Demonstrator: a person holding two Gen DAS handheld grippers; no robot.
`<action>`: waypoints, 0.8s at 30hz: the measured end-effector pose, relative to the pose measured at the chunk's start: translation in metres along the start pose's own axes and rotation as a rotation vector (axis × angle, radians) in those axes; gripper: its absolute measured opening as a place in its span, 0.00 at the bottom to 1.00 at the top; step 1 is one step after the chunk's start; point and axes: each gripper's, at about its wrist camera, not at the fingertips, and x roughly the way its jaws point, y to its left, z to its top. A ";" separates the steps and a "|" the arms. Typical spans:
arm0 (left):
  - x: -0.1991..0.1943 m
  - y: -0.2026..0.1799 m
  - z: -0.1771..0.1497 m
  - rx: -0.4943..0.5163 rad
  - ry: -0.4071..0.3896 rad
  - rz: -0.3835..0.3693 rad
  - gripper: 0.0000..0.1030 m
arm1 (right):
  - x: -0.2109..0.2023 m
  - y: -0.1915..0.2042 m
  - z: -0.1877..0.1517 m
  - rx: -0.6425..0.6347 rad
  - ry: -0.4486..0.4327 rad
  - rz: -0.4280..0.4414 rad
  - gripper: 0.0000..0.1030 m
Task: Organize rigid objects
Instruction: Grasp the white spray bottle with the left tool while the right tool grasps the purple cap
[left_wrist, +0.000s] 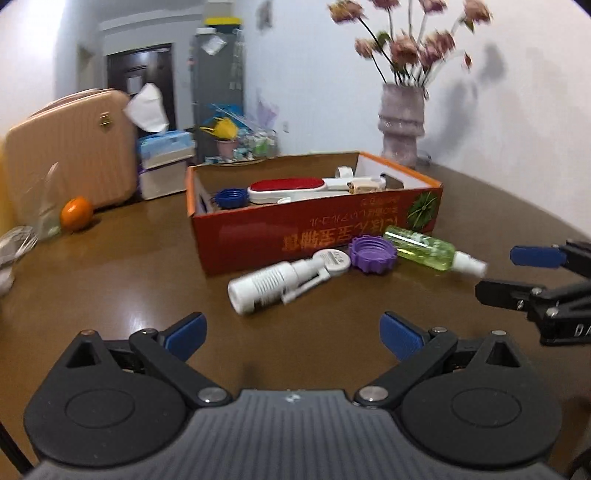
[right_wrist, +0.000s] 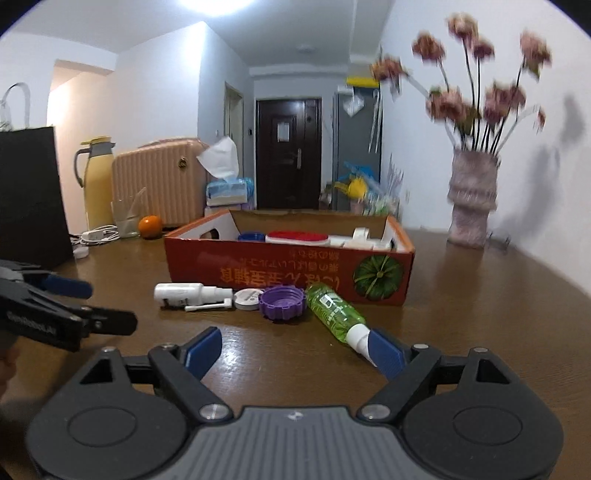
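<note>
on the brown table (left_wrist: 110, 280) stands an orange cardboard box (left_wrist: 314, 236) with its top open, and inside it lie a white brush with a red pad (left_wrist: 291, 187), a blue cap (left_wrist: 231, 197) at its left end and some white pieces at the right end that are too small to make out. in front of the box, on the table, four things lie in a row: a white spray bottle (left_wrist: 269, 284) on its side, a small round white lid (left_wrist: 332, 260) just beside its nozzle, a purple screw cap (left_wrist: 373, 253) touching the box wall, and a green spray bottle (left_wrist: 424, 248) on its side with its white nozzle pointing away from the box. the left gripper (left_wrist: 293, 336) hovers over bare table short of the white spray bottle, its blue-padded fingers spread wide with nothing between them. the right gripper (right_wrist: 295, 349) has its fingers wide too; the green bottle's nozzle lies just at the inner face of its right finger (right_wrist: 384, 350), and whether they touch cannot be told. behind the box stand a pink vase of flowers (left_wrist: 400, 125), an orange (left_wrist: 77, 213) and a pink suitcase (left_wrist: 70, 151).
</note>
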 end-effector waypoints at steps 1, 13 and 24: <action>0.010 0.004 0.006 0.014 0.007 -0.012 0.99 | 0.009 -0.004 0.004 0.012 0.021 0.004 0.80; 0.099 0.045 0.027 -0.040 0.111 -0.216 0.45 | 0.101 0.000 0.040 -0.034 0.171 0.110 0.65; 0.089 0.053 0.025 -0.061 0.145 -0.249 0.27 | 0.151 0.003 0.040 0.005 0.249 0.060 0.62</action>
